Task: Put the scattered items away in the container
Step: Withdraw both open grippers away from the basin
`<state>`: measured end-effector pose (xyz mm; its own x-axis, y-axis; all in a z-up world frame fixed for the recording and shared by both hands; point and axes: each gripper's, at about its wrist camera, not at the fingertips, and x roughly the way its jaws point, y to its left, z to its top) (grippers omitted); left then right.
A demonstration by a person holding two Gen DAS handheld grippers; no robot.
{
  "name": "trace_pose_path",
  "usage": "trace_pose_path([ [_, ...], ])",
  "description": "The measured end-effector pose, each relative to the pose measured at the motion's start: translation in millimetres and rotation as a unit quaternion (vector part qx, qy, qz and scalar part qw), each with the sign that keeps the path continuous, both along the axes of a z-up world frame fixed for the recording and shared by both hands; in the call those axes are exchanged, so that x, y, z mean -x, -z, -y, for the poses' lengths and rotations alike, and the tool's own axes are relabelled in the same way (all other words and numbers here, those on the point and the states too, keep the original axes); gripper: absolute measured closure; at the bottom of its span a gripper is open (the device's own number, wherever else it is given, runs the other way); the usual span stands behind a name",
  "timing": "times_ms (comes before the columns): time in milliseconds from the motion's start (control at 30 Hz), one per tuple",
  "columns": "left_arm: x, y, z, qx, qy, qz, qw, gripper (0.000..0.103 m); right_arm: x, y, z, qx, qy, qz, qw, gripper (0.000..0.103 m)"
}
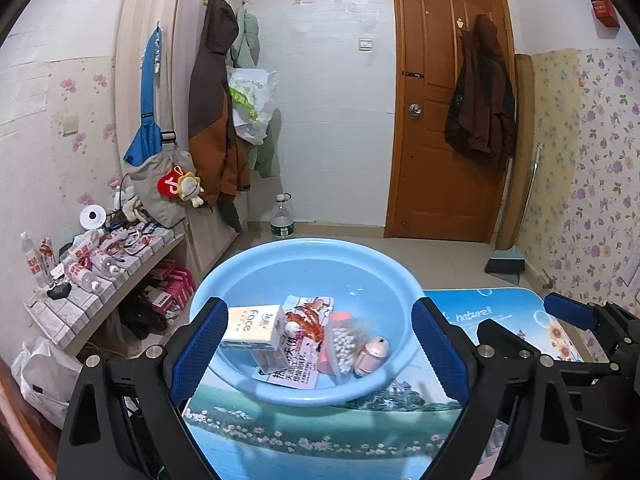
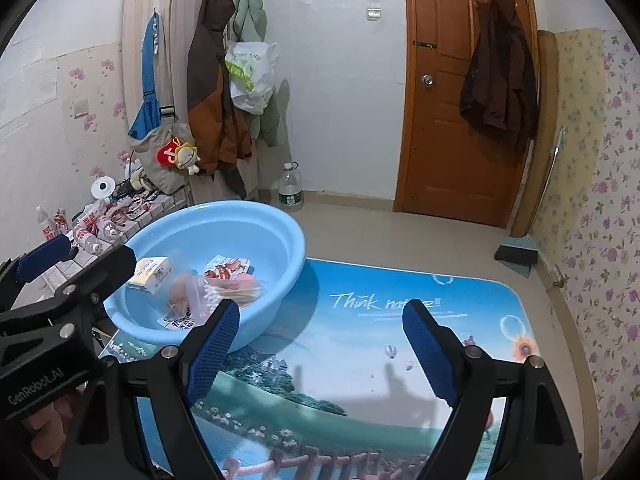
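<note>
A light blue basin [image 1: 248, 268] stands on the picture-printed table [image 1: 320, 432]. Inside it lie a cream tissue box [image 1: 254, 326], a printed red-and-white packet [image 1: 302, 344], a clear bag of cotton swabs [image 1: 346, 346] and a small pink bottle [image 1: 374, 354]. My left gripper [image 1: 320, 344] is open in front of the basin, nothing between its blue pads. In the right wrist view the basin [image 2: 288, 240] sits at the left, and my right gripper [image 2: 320, 344] is open over the bare table [image 2: 360, 360] to its right. The left gripper [image 2: 72, 256] shows at that view's left edge.
A low tiled shelf [image 1: 104, 280] at the left carries bottles and packets. A wardrobe [image 1: 180, 80] with hung coats and bags stands behind it. A water bottle [image 1: 282, 216] stands on the floor, a brown door [image 1: 448, 120] at the back, a dustpan [image 1: 506, 266] by the right wall.
</note>
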<state>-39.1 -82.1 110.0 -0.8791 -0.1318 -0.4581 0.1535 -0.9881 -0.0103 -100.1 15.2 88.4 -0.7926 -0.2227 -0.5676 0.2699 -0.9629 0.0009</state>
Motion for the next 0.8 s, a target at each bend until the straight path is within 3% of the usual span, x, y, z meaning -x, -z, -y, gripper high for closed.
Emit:
trace_pose_path([
  [133, -3.6, -4.8, -8.4, 0.003, 0.006, -0.001, 1.0, 0.009, -5.9, -4.5, -9.6, 0.002, 0.011, -0.003, 1.0, 0.016],
  [233, -5.1, -8.2, -15.6, 0.005, 0.011, -0.004, 0.9999, 0.007, -11.1, -8.0, -17.9, 0.002, 0.018, -0.008, 1.0, 0.008],
  [800, -9.8, -12.1, -56.9, 0.015, 0.038, 0.01, 0.9991, 0.001, -25.7, -8.6, -56.5, 0.005, 0.05, -0.001, 0.999, 0.007],
])
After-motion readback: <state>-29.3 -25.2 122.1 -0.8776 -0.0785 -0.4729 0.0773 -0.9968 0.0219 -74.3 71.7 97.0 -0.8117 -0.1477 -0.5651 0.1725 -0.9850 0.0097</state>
